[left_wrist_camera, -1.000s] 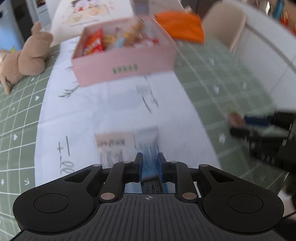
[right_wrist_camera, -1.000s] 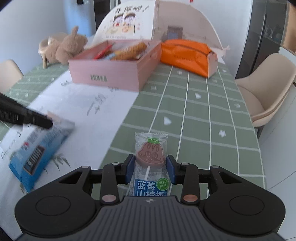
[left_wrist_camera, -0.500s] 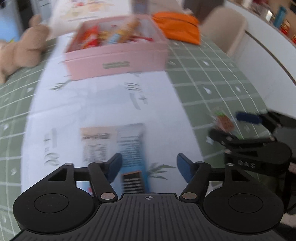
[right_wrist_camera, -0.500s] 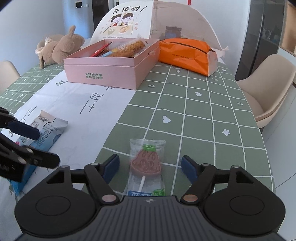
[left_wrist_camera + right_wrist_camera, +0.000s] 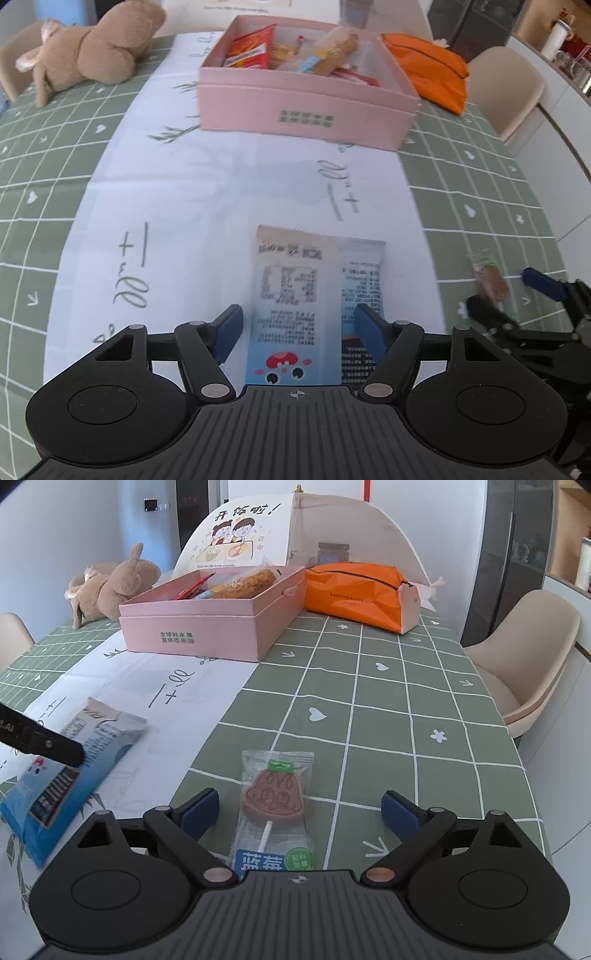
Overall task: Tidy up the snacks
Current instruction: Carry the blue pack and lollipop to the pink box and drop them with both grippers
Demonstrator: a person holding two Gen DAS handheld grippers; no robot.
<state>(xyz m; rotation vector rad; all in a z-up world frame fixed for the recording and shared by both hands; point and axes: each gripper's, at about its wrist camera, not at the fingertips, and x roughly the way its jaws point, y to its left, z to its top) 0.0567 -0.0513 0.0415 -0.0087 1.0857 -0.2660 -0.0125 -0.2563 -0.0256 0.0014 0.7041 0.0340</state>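
Left tool (image 5: 297, 326): one, jaws spread, having just opened; the blue snack packet (image 5: 314, 306) lies flat between the blue pads, which do not press on it.
Right tool (image 5: 300, 806): one, jaws spread wide and just now opening further; the lollipop (image 5: 275, 799) lies between the pads, clear of both.
Blue snack packet: one, printed side up, resting on the white paper sheet (image 5: 207, 206), well short of the pink box.
Lollipop: one, in a clear wrapper with a blue label at its near end, lying on the green checked cloth just beside the edge of the white sheet.
Pink box (image 5: 207, 627): one, lid off, standing at the far end of the white sheet; several snacks inside, among them one red packet (image 5: 251, 50) and one long biscuit-coloured pack (image 5: 245, 581); an exact count cannot be told.
Orange pouch (image 5: 354, 587): one, just beside the pink box on its right.
Plush toy (image 5: 92, 59): one, tan, lying on the surface to the left of the box.
Mesh food cover (image 5: 369, 539): one, behind the box and pouch, with one dark jar (image 5: 332, 553) under it.
Chairs: one beige chair (image 5: 528, 653) at the right side of the surface; the corner of a second at the left.
Surface (image 5: 388, 686): one, under a green cloth with white grid lines.
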